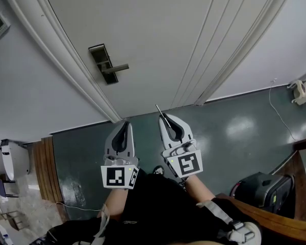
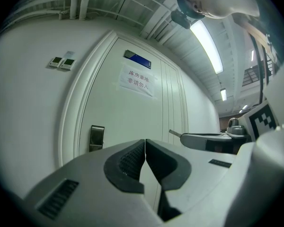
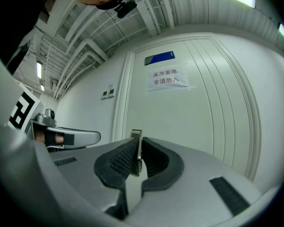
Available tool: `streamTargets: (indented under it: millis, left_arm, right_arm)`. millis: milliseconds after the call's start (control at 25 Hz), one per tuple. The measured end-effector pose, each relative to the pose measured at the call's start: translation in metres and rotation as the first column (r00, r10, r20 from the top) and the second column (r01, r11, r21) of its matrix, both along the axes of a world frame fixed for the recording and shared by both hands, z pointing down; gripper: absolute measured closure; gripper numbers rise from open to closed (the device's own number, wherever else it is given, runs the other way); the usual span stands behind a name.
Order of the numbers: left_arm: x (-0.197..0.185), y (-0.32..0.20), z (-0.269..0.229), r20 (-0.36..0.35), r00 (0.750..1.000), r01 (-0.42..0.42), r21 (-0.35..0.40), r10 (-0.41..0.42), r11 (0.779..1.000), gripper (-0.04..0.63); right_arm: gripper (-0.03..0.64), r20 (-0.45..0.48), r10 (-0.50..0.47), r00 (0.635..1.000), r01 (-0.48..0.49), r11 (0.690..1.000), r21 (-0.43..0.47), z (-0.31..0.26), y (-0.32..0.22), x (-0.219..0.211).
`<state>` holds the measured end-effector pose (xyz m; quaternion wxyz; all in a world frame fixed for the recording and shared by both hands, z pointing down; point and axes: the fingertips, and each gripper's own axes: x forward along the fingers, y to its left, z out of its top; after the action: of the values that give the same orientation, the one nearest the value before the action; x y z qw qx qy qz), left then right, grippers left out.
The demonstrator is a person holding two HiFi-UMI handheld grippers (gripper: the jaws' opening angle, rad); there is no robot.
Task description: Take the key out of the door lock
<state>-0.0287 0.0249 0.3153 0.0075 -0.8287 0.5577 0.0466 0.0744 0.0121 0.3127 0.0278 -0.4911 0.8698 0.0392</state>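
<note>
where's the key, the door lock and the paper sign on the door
key (image 3: 136,144), right gripper view, on its flat metal blade
door lock (image 1: 99,54), head view, on its metal plate
paper sign (image 2: 138,81), left gripper view, middle of the sheet

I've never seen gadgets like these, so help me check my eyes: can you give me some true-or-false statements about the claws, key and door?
The right claw grips a thin silver metal key. True.
The key sits in the dark metal lock plate on the white door. False: it is out, clear of the door.
The left claw holds something. False: shut and empty.
A white paper notice hangs on the door. True.
</note>
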Motion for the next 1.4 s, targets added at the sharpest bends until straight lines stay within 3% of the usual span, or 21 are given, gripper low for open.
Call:
streamTargets:
  millis: [1400]
  left_arm:
    - [-0.0029,0.0035,0.0069,-0.004,1.0,-0.001,-0.021,0.001,1.0,0.571]
  right_arm:
    - [0.586,-0.019,-0.027,0.999,0.027,1.0,-0.002,0.0029,0.0045,-0.0088]
